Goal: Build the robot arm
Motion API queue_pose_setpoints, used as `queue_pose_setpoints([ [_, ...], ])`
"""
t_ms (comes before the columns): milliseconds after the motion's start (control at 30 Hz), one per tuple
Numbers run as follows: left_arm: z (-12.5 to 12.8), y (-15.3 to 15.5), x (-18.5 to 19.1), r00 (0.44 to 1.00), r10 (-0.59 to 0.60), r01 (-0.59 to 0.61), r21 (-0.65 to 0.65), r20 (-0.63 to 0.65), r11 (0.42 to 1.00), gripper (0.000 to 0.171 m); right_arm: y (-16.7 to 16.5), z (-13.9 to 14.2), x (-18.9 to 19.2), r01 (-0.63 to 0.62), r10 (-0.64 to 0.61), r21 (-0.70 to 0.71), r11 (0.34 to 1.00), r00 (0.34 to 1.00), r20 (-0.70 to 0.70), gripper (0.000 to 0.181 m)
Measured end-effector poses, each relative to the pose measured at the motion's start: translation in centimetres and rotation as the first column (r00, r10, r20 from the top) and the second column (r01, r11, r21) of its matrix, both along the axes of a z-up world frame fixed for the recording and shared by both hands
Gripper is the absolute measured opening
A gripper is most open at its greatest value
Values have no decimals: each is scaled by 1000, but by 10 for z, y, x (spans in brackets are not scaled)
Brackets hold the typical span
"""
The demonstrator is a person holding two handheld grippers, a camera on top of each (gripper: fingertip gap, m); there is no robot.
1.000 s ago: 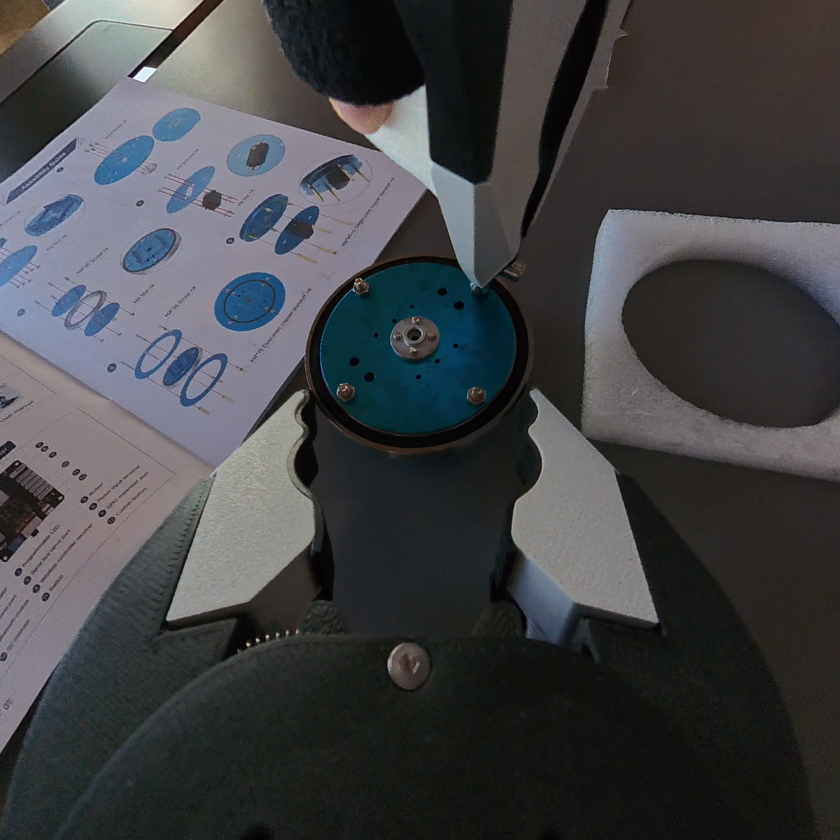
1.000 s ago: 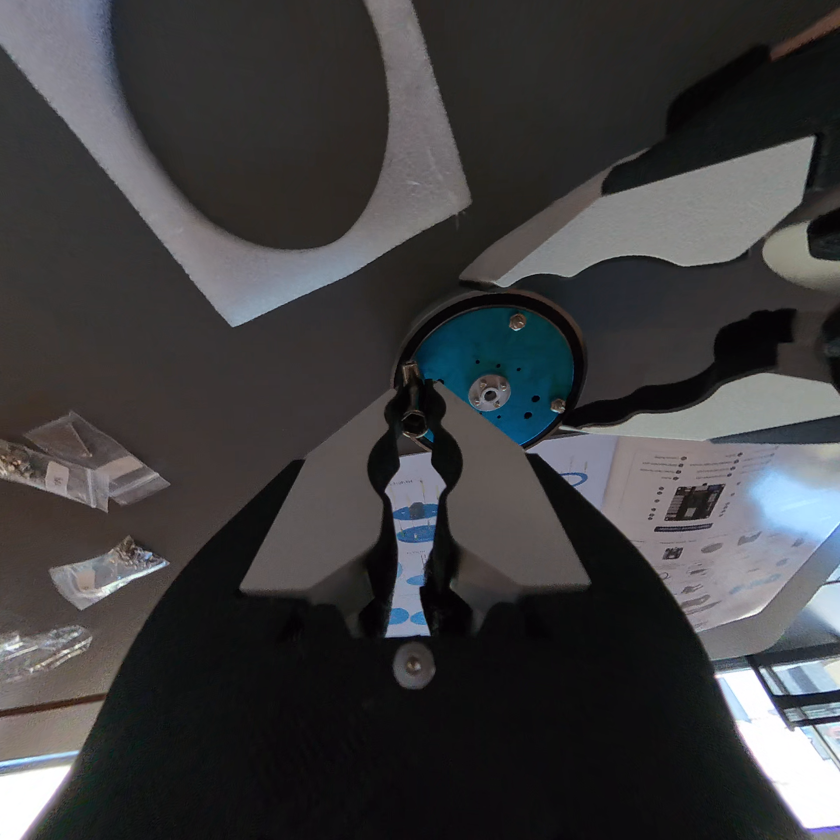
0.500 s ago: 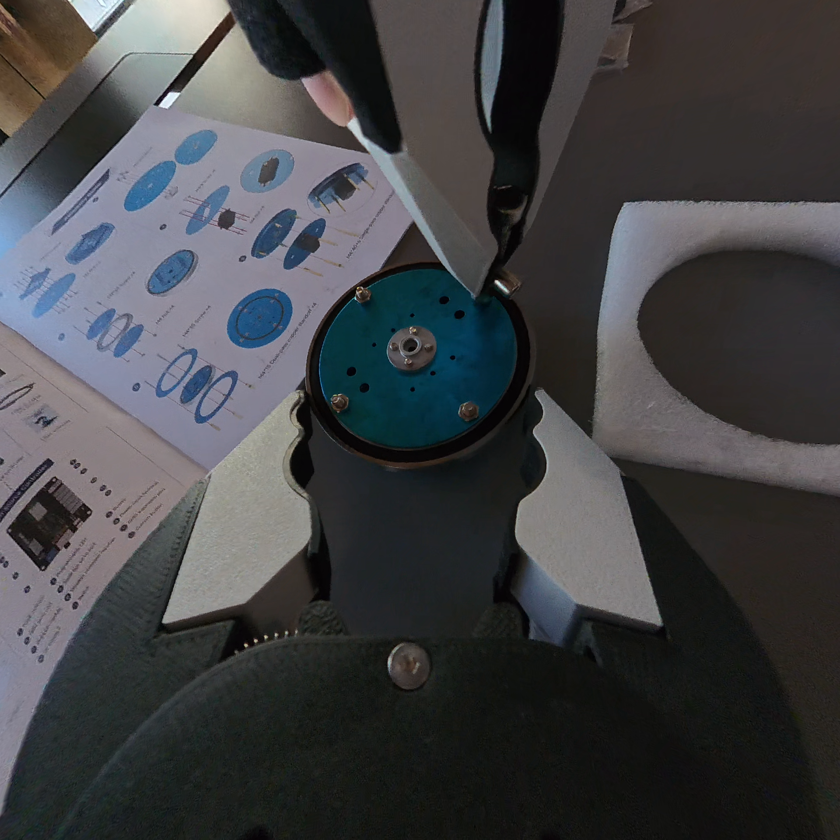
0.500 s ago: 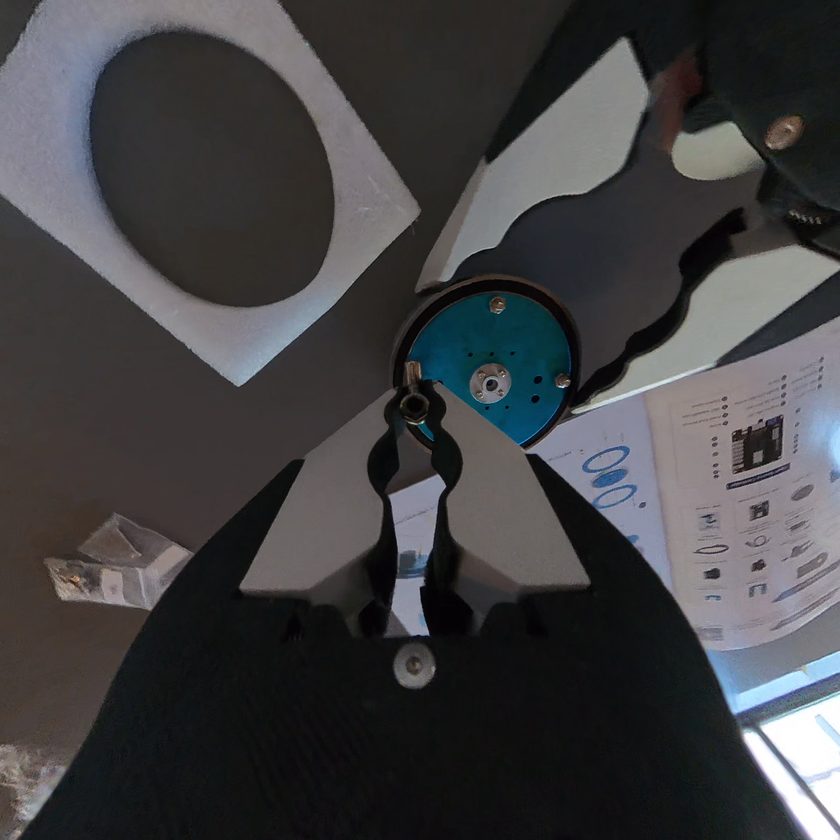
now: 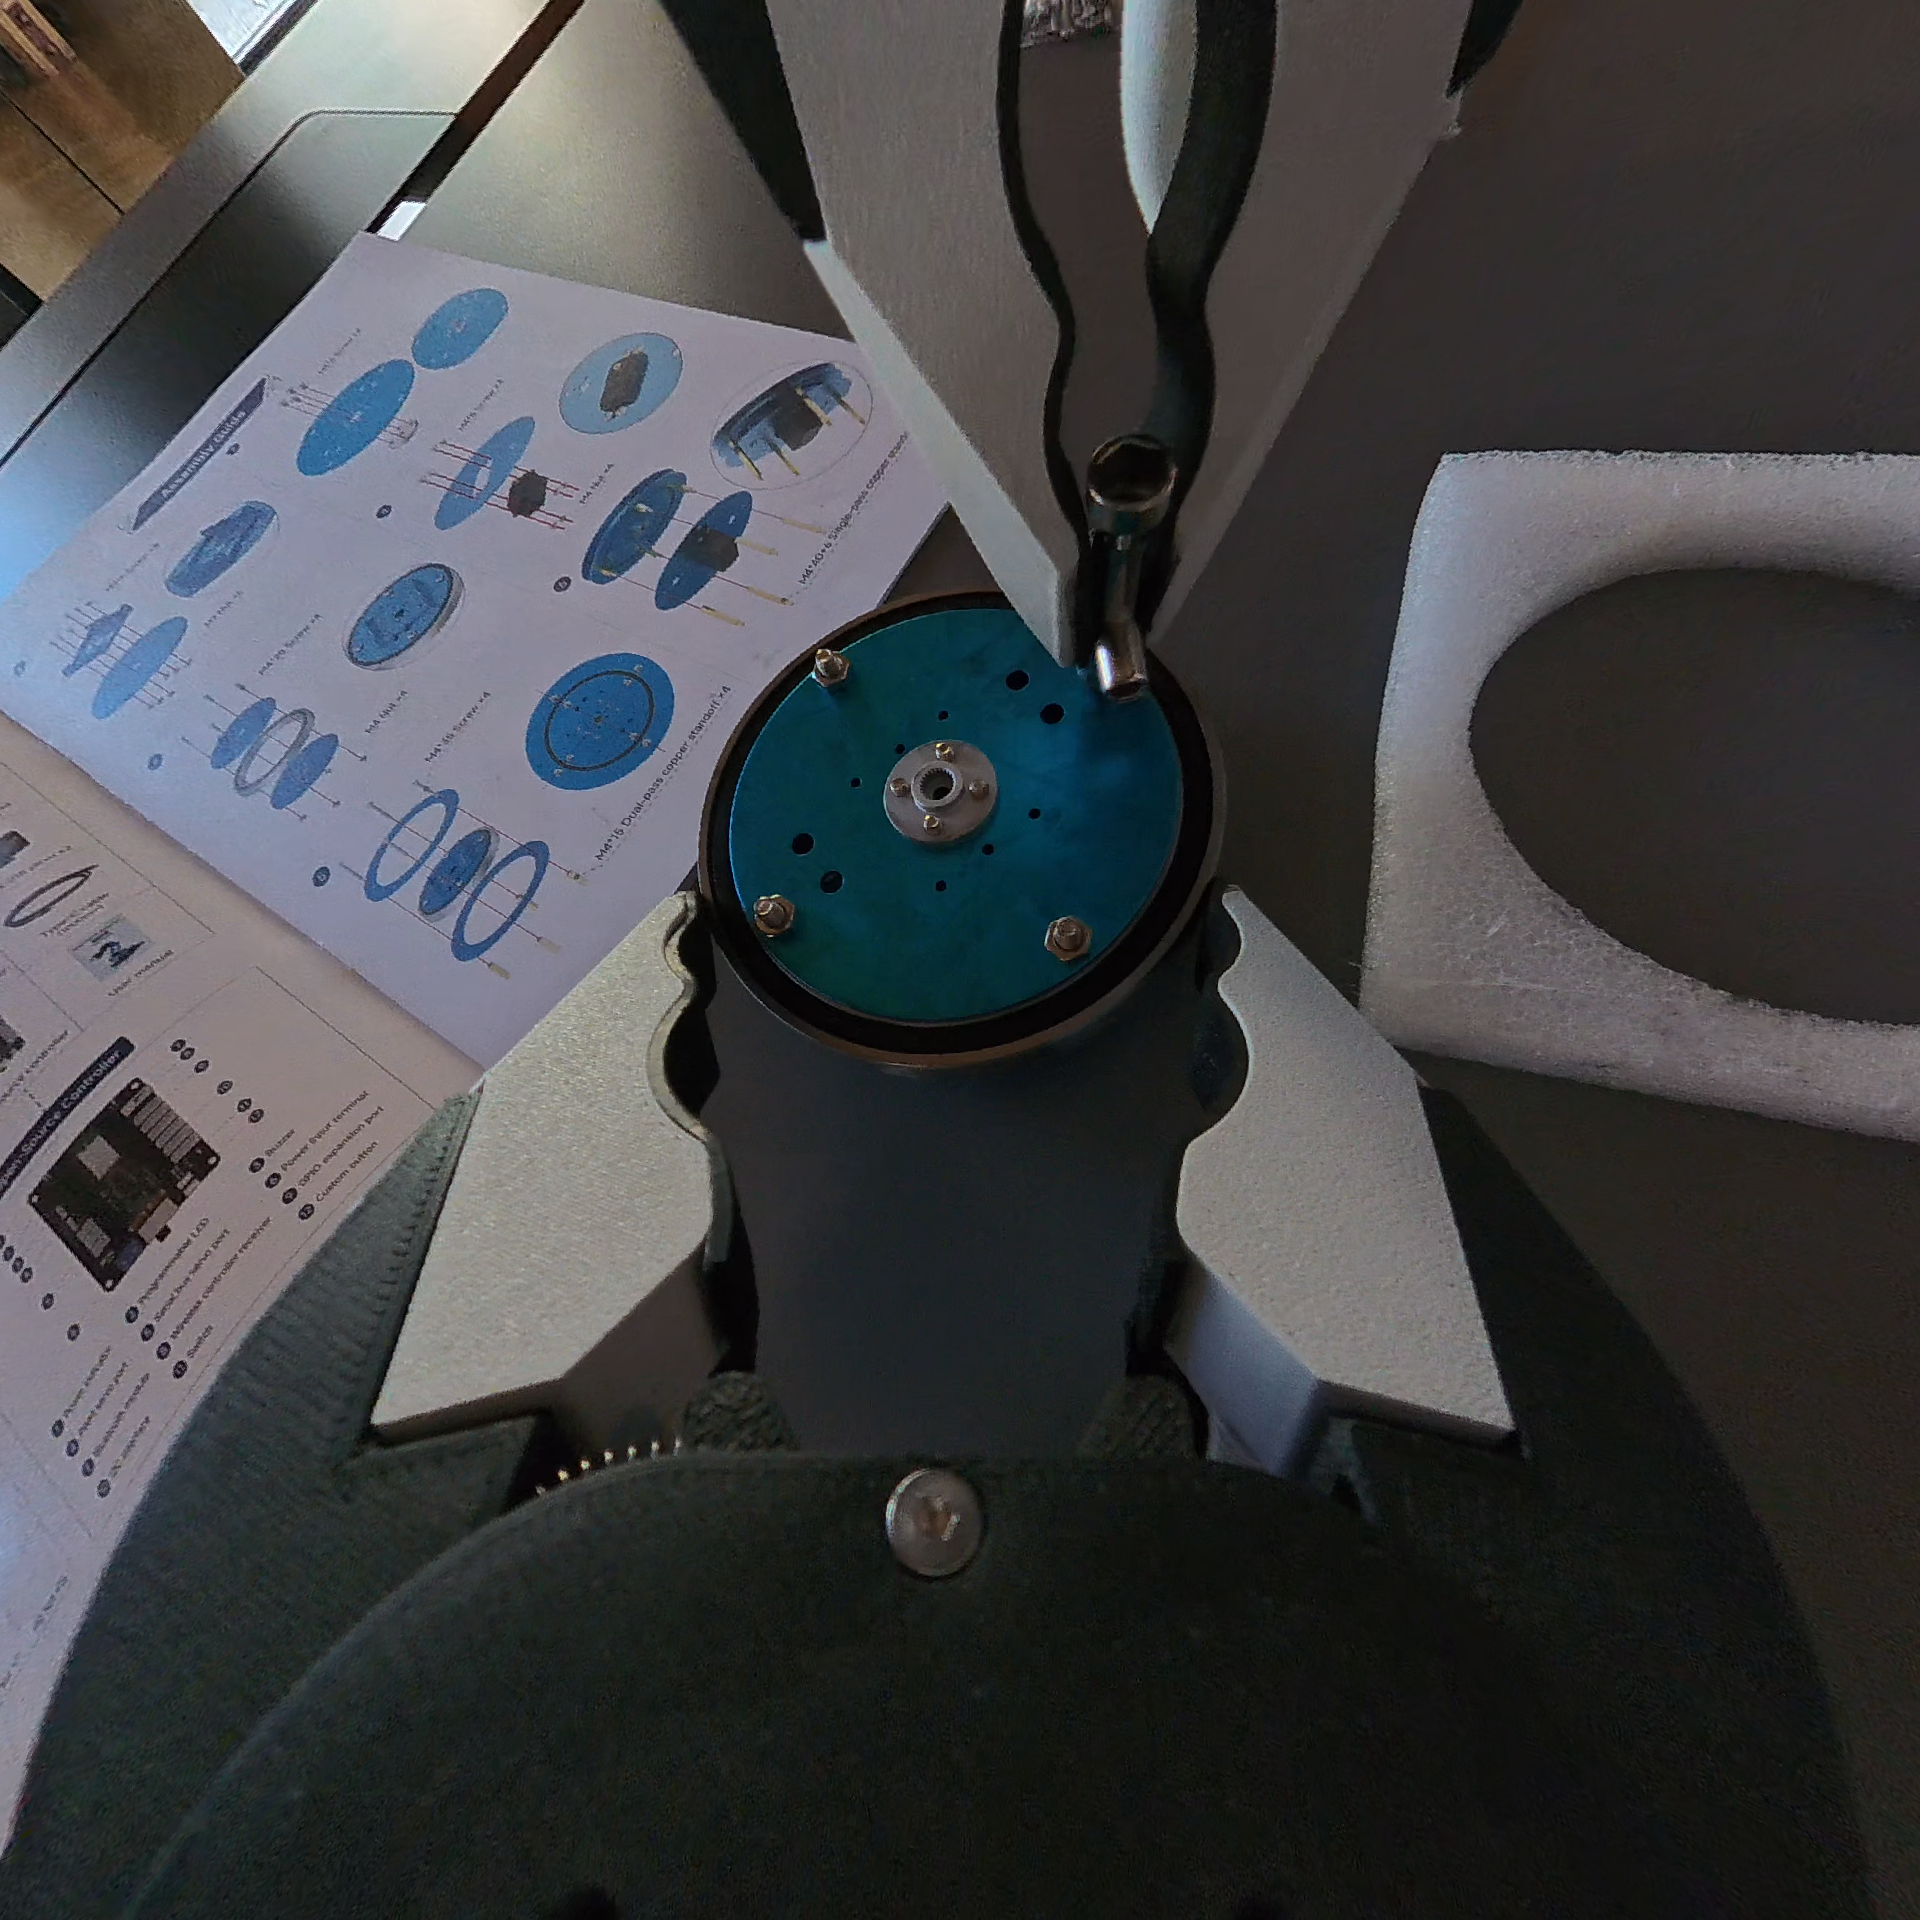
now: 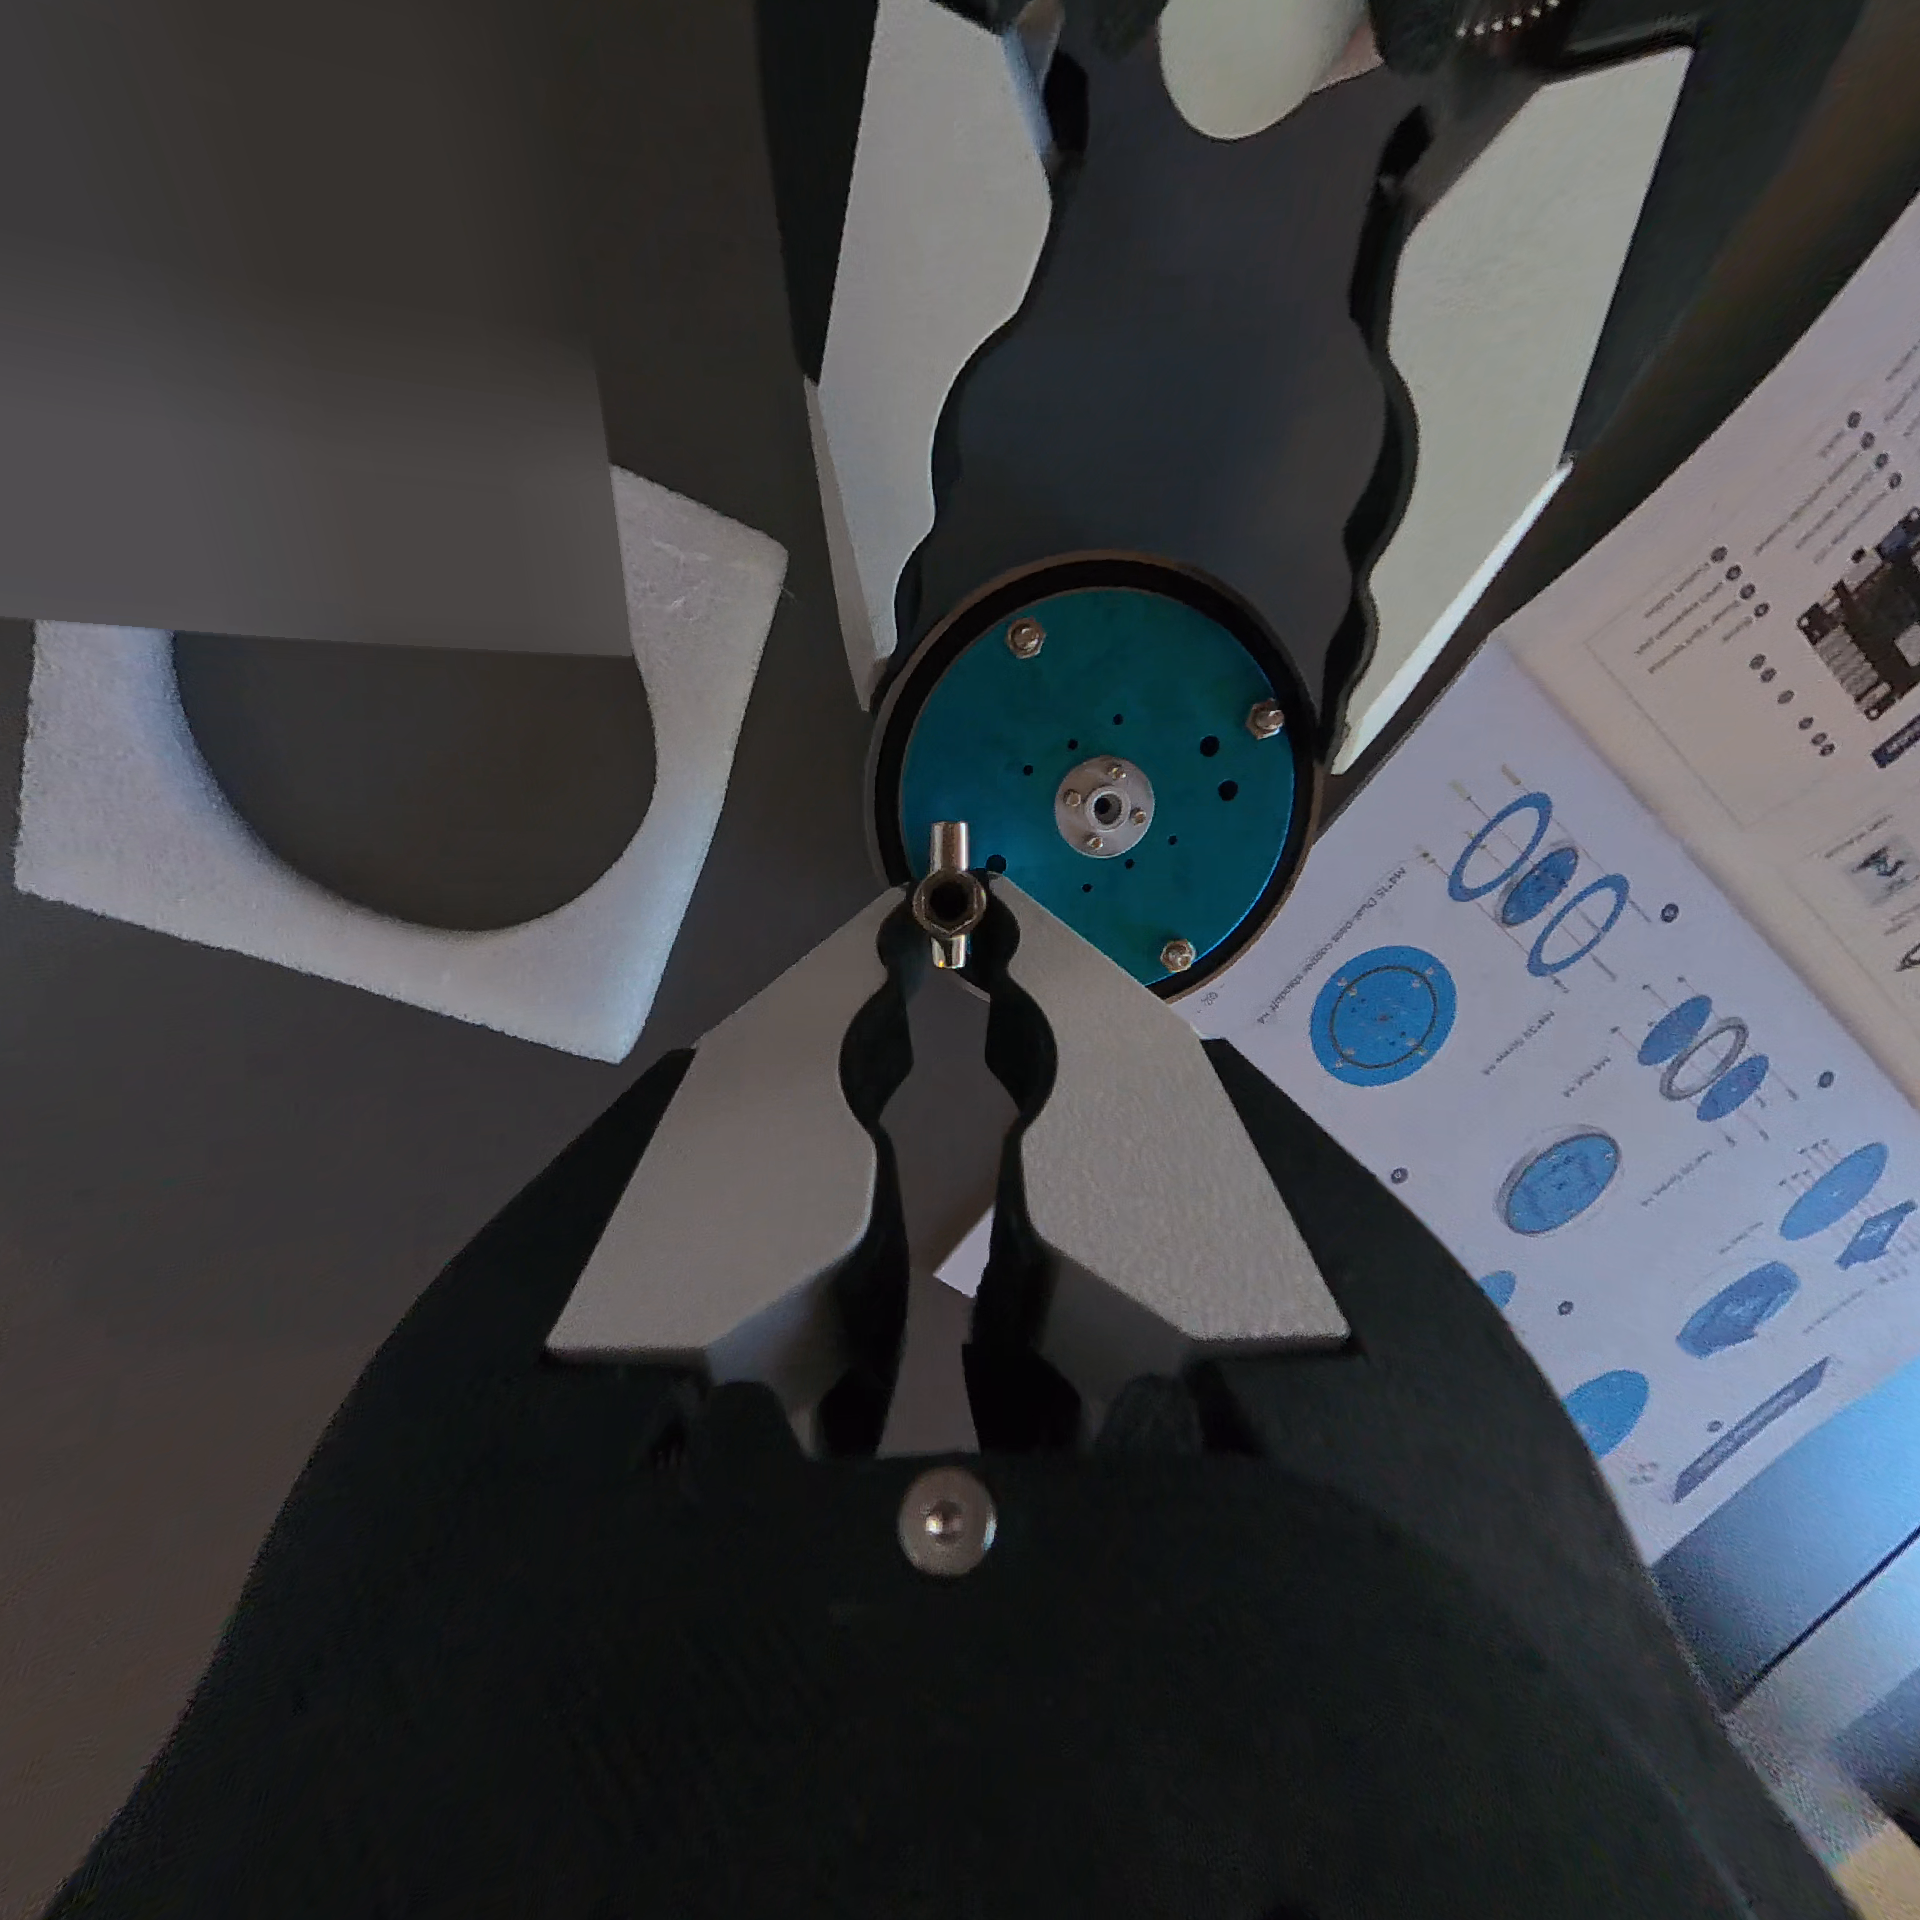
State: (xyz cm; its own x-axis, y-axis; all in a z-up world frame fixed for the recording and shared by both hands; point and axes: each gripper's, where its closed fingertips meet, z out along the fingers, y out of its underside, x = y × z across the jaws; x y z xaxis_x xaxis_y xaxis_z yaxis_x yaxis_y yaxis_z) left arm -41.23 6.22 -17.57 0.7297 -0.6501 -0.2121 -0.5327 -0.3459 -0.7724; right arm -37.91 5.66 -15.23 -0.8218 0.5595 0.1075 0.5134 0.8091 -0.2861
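A blue round plate [image 5: 1039,883] in a black ring sits on the dark table, with a silver hub [image 5: 940,795] at its centre and three nuts showing near its rim. My left gripper [image 5: 956,914] is shut on the ring, one finger on each side; it also shows in the right wrist view [image 6: 1112,623]. My right gripper [image 6: 945,904] is shut on a small metal socket wrench [image 6: 943,906]. In the left wrist view the right gripper [image 5: 1117,623] comes down from above and the wrench [image 5: 1122,520] stands with its lower end at the plate's far right edge.
A printed instruction sheet [image 5: 416,623] with blue diagrams lies left of the plate. A white foam block [image 5: 1455,935] with a round cut-out lies to the right; it also shows in the right wrist view [image 6: 675,831]. A dark flat panel [image 5: 260,208] is at the far left. Left tips to right tips: about 5 cm. The white foam block [image 5: 1455,935] lies around 4 cm away from my left fingertips.
My right gripper has swung round the plate's edge with the wrench in it, turning the wrench about its lower end. My left gripper still holds the ring and has hardly moved.
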Motion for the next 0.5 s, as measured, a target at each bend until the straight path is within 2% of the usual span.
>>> queue_pose_setpoints([
  [100,0,0,0,1000,0,0,0,0,1000,93,0,0,0,46,-47,-46,998,999,-25,6],
  [200,0,0,0,1000,0,0,-1,1,1000,93,-1,0,0,-38,32,-79,996,996,-80,6],
  [267,0,0,0,1000,0,0,-2,1,1000,93,-1,0,0,-38,30,-114,993,997,-70,6],
  [500,0,0,0,1000,-1,1,-4,3,1000,93,-2,0,1,-185,169,-213,959,981,-92,6],
])
